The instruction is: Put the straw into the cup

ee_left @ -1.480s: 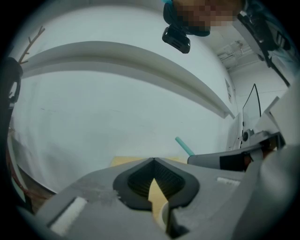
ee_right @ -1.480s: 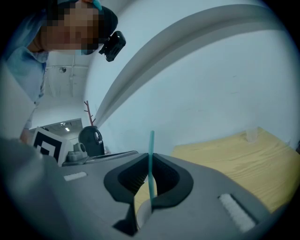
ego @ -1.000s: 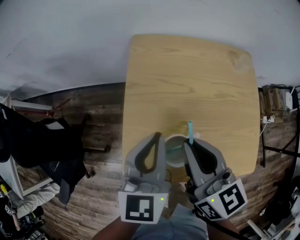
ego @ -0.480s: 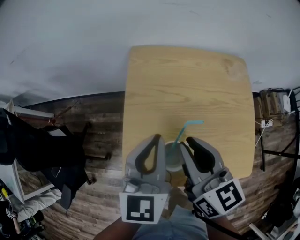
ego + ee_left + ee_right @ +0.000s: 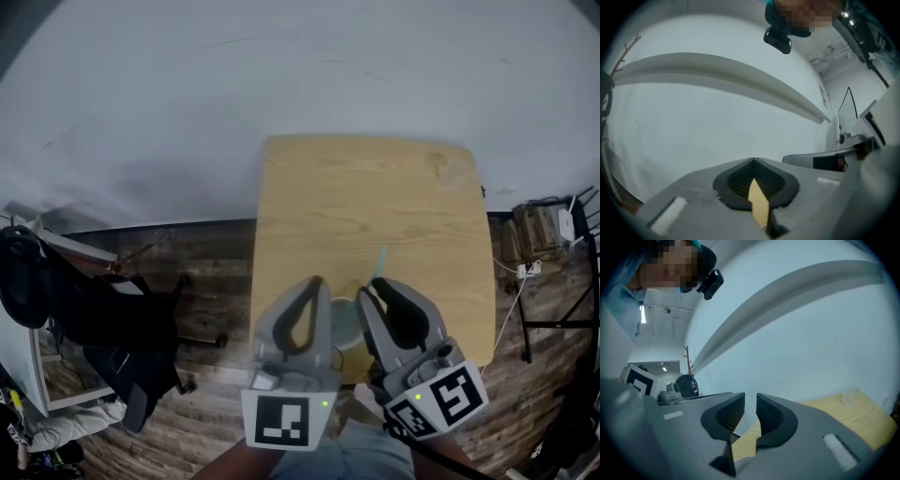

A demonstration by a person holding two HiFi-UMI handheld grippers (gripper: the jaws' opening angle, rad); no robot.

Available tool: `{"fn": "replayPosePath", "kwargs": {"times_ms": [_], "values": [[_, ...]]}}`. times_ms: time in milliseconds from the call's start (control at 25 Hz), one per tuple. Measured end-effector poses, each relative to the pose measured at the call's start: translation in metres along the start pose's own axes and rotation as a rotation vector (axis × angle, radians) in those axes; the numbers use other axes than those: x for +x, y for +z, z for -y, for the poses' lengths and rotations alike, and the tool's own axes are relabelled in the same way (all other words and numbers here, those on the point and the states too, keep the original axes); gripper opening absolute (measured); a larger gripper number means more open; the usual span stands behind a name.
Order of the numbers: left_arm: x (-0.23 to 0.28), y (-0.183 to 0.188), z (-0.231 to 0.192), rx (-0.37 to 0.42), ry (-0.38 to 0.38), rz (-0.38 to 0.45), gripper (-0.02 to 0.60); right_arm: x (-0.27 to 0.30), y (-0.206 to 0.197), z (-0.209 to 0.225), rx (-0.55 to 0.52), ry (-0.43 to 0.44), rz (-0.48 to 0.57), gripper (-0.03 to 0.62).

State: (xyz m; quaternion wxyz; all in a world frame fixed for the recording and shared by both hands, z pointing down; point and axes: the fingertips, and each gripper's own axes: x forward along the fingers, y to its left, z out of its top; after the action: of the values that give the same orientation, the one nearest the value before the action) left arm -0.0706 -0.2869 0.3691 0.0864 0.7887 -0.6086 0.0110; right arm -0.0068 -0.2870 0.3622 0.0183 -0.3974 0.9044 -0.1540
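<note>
Head view: teal straw [image 5: 380, 262] looks seated in the cup [image 5: 344, 322], slanting out, at the desk [image 5: 375, 187] near edge. Light, bendy, crushable (pinch mid-shaft, gently). Left tongs [image 5: 753, 161] closed on nothing. Right tongs [image 5: 750, 401] barely parted, empty. Both flank the cup.

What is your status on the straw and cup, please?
Left gripper shut, empty; right gripper slightly open, empty. Teal plastic straw appears seated in pale translucent cup. Nothing in the way.

Cup [image 5: 343, 322] on table [image 5: 375, 187] near front edge, between left tool [image 5: 316, 283] and right tool [image 5: 378, 284]; straw [image 5: 380, 260] in cup.
</note>
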Motion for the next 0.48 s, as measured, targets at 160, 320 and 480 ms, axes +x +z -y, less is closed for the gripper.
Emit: {"fn": "replayPosePath", "kwargs": {"times_ms": [160, 320, 480], "values": [[-0.007, 0.031, 0.008, 0.022, -0.003, 0.066, 0.017, -0.008, 0.032, -0.011, -0.045, 0.014, 0.069, 0.062], [-0.017, 0.061, 0.016, 0.054, -0.010, 0.128, 0.017, -0.015, 0.060, -0.024, -0.096, 0.034, 0.136, 0.013], [-0.029, 0.084, 0.021, 0.072, -0.012, 0.180, 0.017, -0.024, 0.082, -0.038, -0.154, 0.037, 0.186, 0.008]]}}
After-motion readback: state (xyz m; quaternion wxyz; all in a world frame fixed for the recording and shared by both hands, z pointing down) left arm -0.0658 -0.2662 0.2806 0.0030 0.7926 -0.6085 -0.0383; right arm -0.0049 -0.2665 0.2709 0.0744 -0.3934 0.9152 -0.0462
